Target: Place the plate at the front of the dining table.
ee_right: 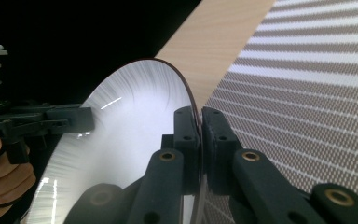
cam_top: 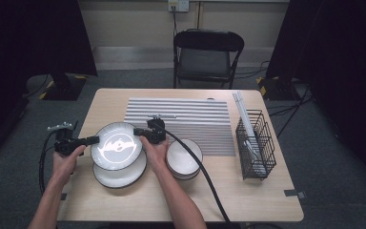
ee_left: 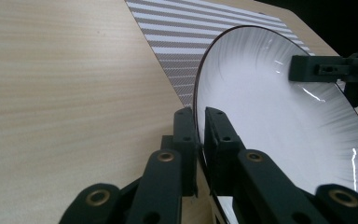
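The round white plate with a dark rim (cam_top: 116,145) is lifted over another white plate (cam_top: 120,174) on the wooden table (cam_top: 248,191). The left gripper (cam_top: 95,140) pinches its left edge, and the right gripper (cam_top: 137,132) pinches its right edge. A white bowl (cam_top: 185,157) sits near.

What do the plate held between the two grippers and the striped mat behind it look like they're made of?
Plate: likely glazed ceramic, going by the glossy white face with sharp glare streaks, fine radial lines and a thin dark rim. Striped mat: apparently woven fabric or vinyl, matte, with a fine mesh-like weave showing in the right gripper view.
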The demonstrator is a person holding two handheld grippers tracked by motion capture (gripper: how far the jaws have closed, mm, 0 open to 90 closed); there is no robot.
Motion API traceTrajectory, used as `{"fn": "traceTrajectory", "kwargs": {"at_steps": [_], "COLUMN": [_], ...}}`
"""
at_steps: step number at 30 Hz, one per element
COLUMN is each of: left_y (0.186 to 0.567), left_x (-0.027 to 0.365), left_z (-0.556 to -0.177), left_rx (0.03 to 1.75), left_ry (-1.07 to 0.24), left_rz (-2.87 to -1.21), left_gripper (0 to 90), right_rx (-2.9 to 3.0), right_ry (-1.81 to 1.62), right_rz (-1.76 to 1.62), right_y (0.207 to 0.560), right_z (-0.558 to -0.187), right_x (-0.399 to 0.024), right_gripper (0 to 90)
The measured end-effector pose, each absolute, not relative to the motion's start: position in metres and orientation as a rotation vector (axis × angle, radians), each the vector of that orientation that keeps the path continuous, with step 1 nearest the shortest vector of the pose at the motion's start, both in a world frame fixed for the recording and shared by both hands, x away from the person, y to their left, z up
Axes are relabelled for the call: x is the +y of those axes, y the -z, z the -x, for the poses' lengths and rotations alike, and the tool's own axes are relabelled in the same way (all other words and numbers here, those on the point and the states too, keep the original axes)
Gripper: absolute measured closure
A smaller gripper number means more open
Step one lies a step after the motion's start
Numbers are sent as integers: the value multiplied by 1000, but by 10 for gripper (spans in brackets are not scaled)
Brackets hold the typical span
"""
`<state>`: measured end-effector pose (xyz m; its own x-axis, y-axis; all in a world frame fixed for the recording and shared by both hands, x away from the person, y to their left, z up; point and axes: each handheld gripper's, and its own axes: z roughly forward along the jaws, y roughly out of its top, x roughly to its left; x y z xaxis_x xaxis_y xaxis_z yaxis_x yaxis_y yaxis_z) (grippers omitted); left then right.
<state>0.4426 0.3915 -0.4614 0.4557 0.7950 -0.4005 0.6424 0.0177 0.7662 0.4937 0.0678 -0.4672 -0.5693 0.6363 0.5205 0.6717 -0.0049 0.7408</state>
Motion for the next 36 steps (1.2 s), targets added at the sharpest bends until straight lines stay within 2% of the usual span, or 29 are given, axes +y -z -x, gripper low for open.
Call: {"fn": "traceTrajectory", "kwargs": {"at_steps": [7, 12, 25, 36], "left_y": [461, 464, 461, 461], "left_x": [391, 389, 389, 389], "left_z": [-446, -438, -440, -442], "left_rx": [1255, 1269, 1270, 1270], "left_ry": [-197, -200, -222, -216], "left_rz": [-1669, -1709, -1683, -1677], "left_gripper": [851, 741, 827, 823], "right_rx": [-2210, -2201, -2209, -2200], "right_ry": [1677, 1669, 1687, 1686], "right_rz": [1441, 1456, 1455, 1469], "right_y": [465, 469, 468, 468], "right_z": [-496, -496, -496, -496], "right_x": [68, 67, 67, 66], "right_gripper": [856, 858, 856, 857]}}
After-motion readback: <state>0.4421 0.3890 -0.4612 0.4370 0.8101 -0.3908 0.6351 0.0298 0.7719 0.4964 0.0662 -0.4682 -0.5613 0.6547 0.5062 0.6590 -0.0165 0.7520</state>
